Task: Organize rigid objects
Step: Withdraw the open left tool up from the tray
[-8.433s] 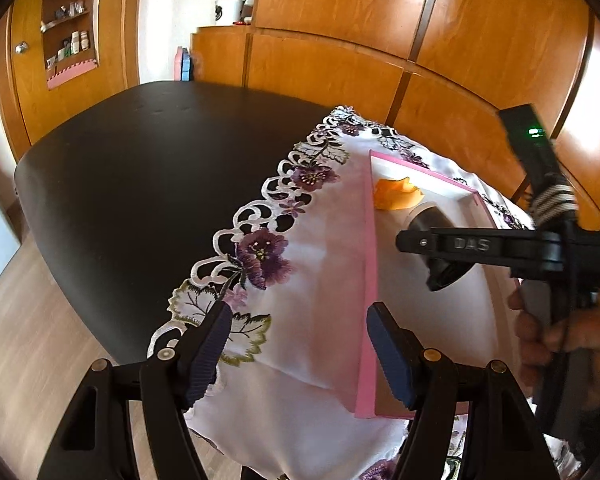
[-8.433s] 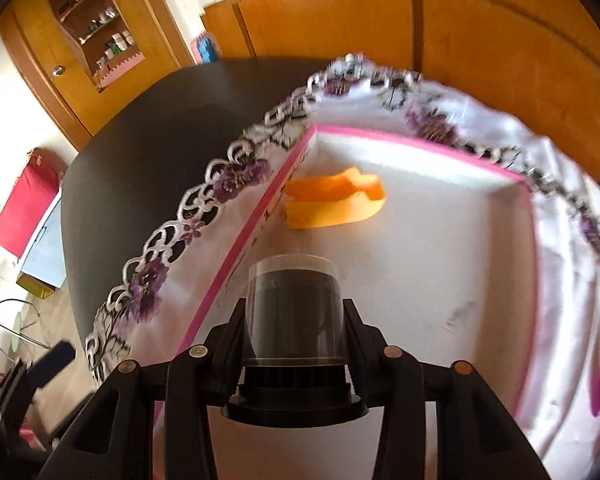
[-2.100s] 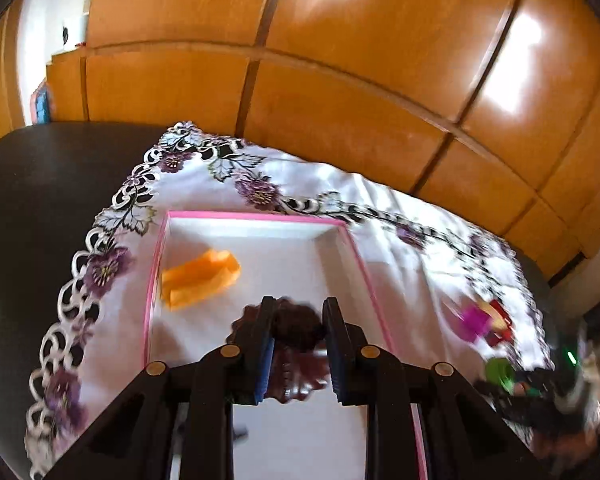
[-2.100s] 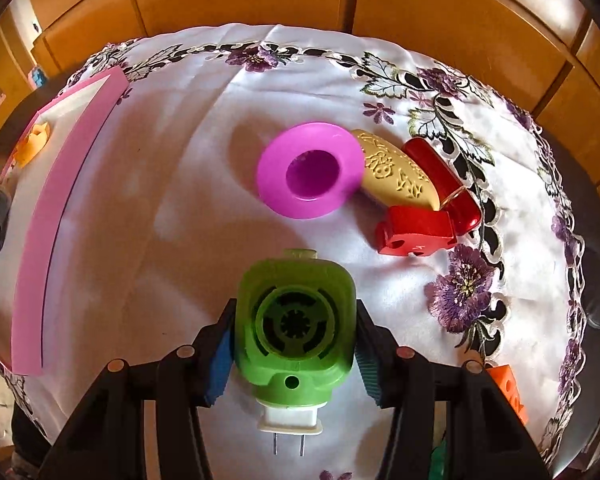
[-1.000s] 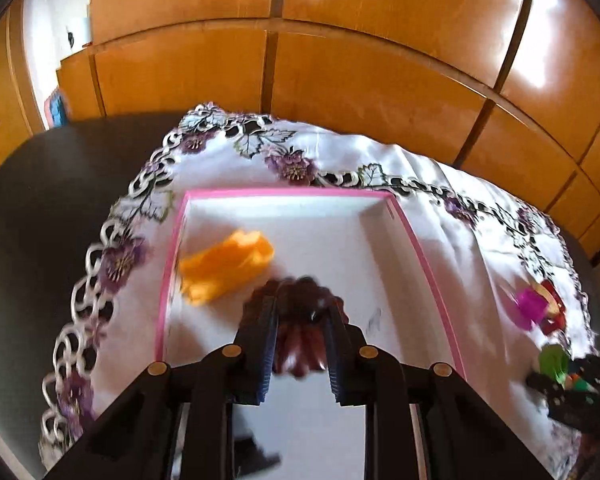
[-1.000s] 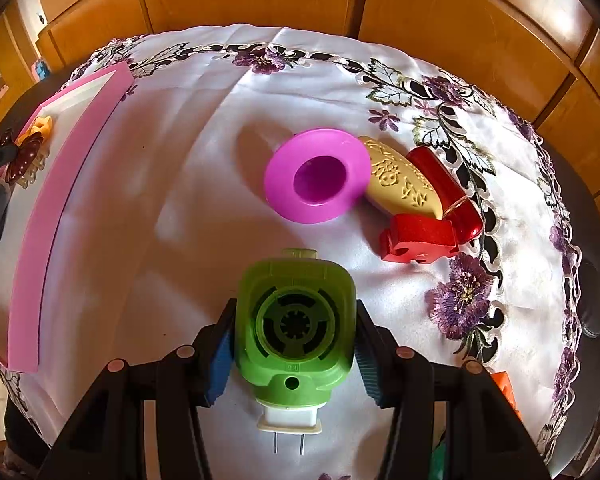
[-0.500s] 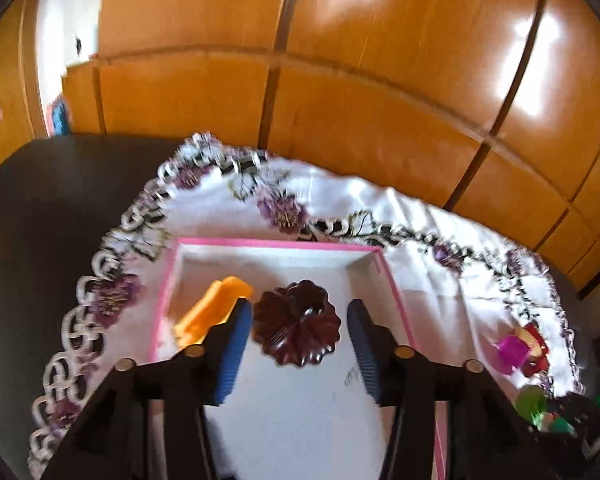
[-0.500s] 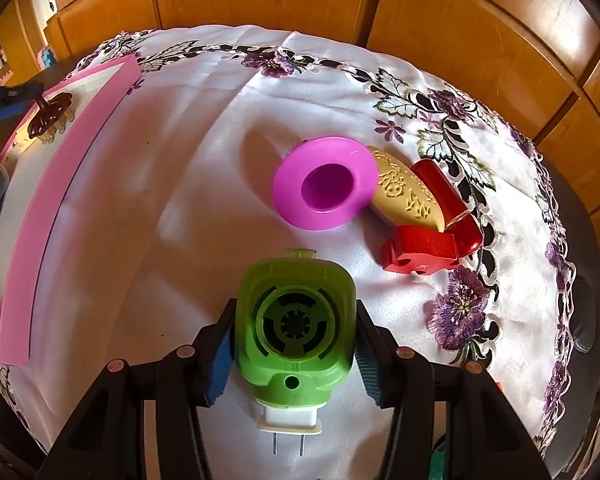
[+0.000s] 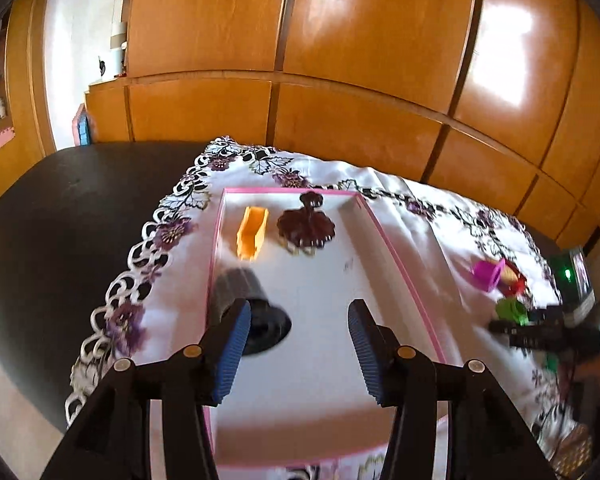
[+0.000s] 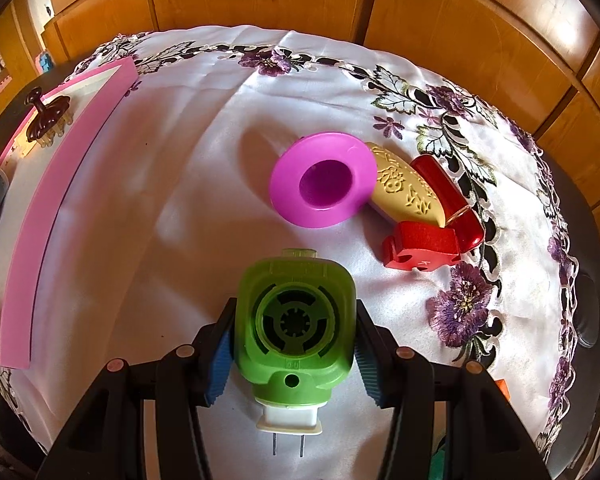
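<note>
Gaping empty now, left tool (image 9: 298,344), brown comb (image 9: 306,228) dropped, maybe upright, right tool (image 10: 294,354) clamps green plug (image 10: 296,328).

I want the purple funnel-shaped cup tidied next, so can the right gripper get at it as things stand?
Probably not yet. The right gripper is shut on the green plastic plug-in device, so it has no free grip. The way itself looks open: only bare white tablecloth lies between it and the purple funnel-shaped cup.

bare tray (image 9: 400,276) centre, dark cylinder (image 9: 244,300) left, brown flower-shaped piece (image 9: 306,226) far end
</note>
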The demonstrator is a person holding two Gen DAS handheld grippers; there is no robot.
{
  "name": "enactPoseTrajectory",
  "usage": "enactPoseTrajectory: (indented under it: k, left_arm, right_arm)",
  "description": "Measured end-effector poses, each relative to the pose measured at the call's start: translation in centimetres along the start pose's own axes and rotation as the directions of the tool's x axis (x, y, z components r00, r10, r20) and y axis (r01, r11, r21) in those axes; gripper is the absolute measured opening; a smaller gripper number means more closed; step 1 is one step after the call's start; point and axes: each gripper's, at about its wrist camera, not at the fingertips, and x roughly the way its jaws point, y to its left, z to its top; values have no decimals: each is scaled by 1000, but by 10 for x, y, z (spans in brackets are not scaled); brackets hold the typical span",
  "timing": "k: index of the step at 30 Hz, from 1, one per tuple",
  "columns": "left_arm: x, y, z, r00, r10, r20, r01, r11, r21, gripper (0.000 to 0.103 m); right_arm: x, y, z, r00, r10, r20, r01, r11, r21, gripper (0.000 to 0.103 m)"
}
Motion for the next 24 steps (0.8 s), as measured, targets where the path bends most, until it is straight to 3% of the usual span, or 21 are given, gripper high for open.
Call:
enactPoseTrajectory:
  k: [6,24]
  left_arm:
    - [-12,-1,-14,1000,2,-1,-2,1000,-16,61]
    - [-20,13,-21,994,114,-6,-114,992,-61,70]
  right_arm:
    - [-2,2,-1,1000,-8,12,8,1000,-6,53]
    - [-8,21,-6,990,-119,79,128,985,-119,53]
